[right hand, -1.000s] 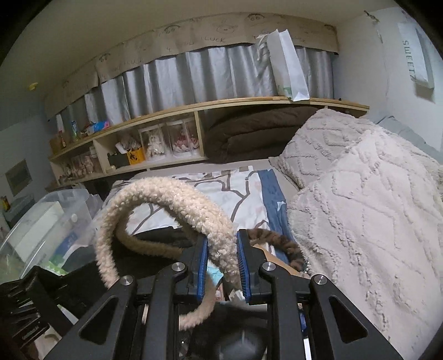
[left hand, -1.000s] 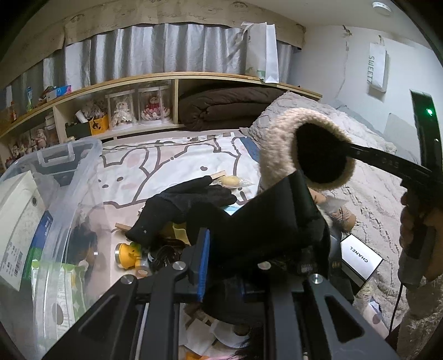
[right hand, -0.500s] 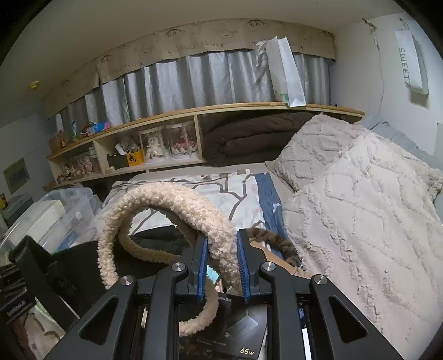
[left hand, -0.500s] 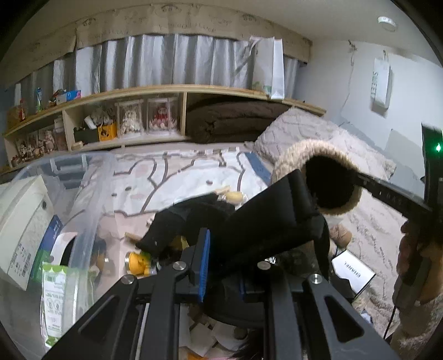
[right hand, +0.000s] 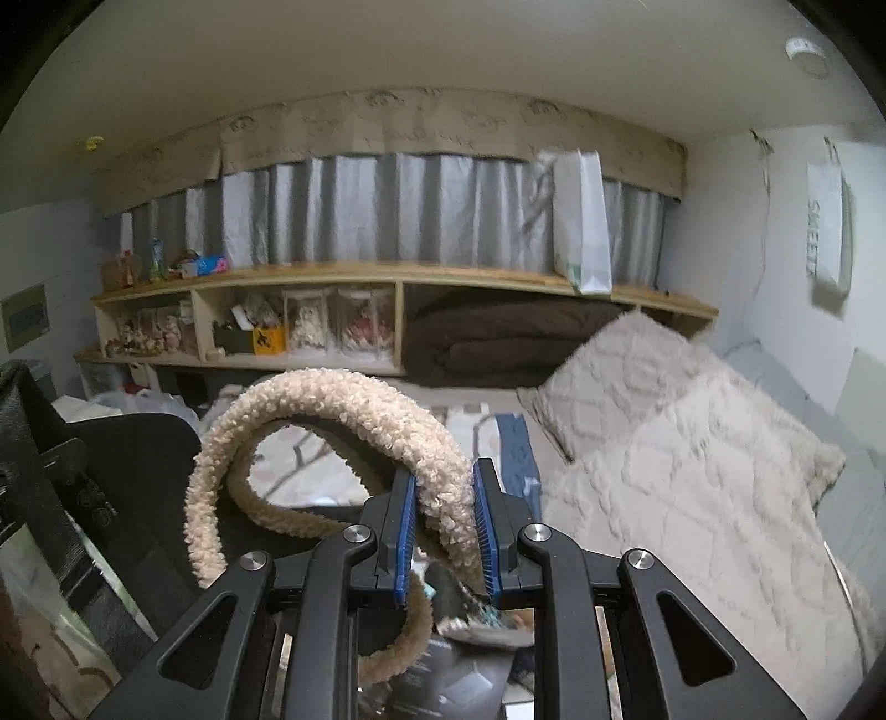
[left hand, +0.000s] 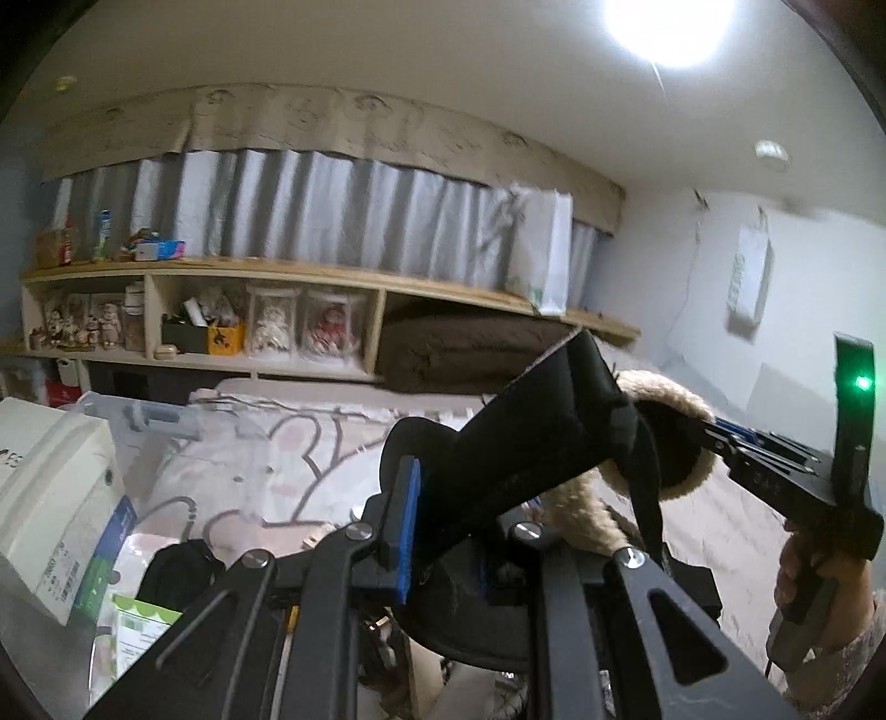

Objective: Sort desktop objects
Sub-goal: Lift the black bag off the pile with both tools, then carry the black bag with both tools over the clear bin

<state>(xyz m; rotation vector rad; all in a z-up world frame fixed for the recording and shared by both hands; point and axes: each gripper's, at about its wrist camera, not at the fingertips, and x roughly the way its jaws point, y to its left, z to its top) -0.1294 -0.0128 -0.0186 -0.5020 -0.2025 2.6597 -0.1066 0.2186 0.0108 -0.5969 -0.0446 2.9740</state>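
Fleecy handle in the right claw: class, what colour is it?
Cream-beige; the fleecy handle shows best in the right wrist view, pinched by the right claw.

Fuzzy beige fleece handle, matt black cloth bag, tufted cream blanket, smooth wooden shelf.

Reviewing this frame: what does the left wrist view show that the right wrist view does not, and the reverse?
Left wrist only: the left tool clamped on the black bag body, the cream box, the ceiling light. Right wrist only: the right tool gripping the fuzzy handle, the knit blanket. Both: the wooden shelf and grey curtain.
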